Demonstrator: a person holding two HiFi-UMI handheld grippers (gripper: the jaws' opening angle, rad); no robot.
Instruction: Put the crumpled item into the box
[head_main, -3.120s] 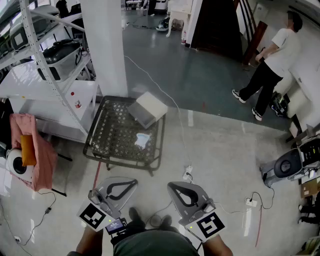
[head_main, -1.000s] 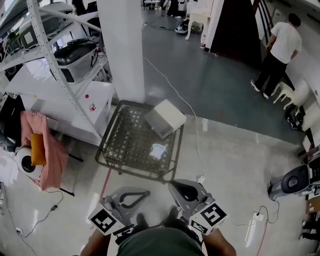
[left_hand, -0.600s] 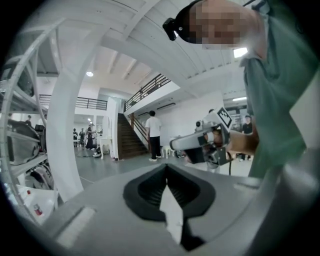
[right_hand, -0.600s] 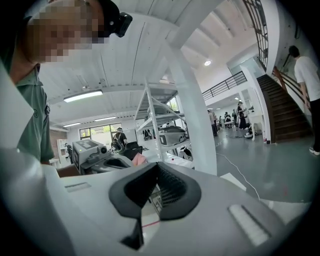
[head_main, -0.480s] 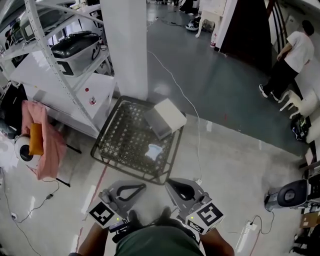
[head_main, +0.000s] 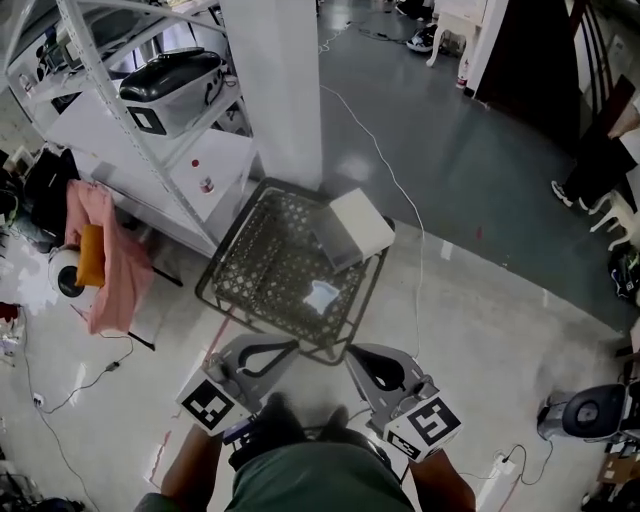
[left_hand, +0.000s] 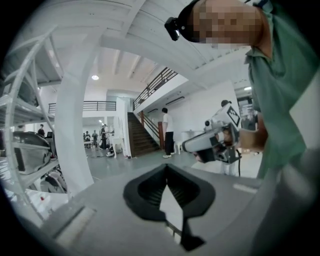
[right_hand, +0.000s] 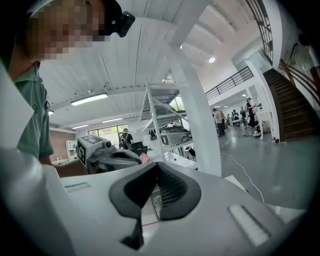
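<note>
Both your left gripper (head_main: 280, 350) and right gripper (head_main: 365, 360) are sitting with jaws pressed together, gripping nothing. Crumpled item (head_main: 320, 297), a small pale-bluish wad, is lying on the dark mesh worktop (head_main: 260, 270), near the box (head_main: 352, 228) at its far corner. Glossy grey floor (head_main: 480, 330), white pillar (head_main: 285, 90) and metal shelving (head_main: 100, 80) are surrounding it.

a workshop hall: metal shelving (head_main: 110, 90), concrete floor (head_main: 470, 330), staircase (left_hand: 137, 135).

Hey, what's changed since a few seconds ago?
The left tool and right tool have come forward to the near edge of the wire table. Nothing was taken hold of or let go. Both stay shut and empty. The crumpled item still lies on the table, apart from the box.
</note>
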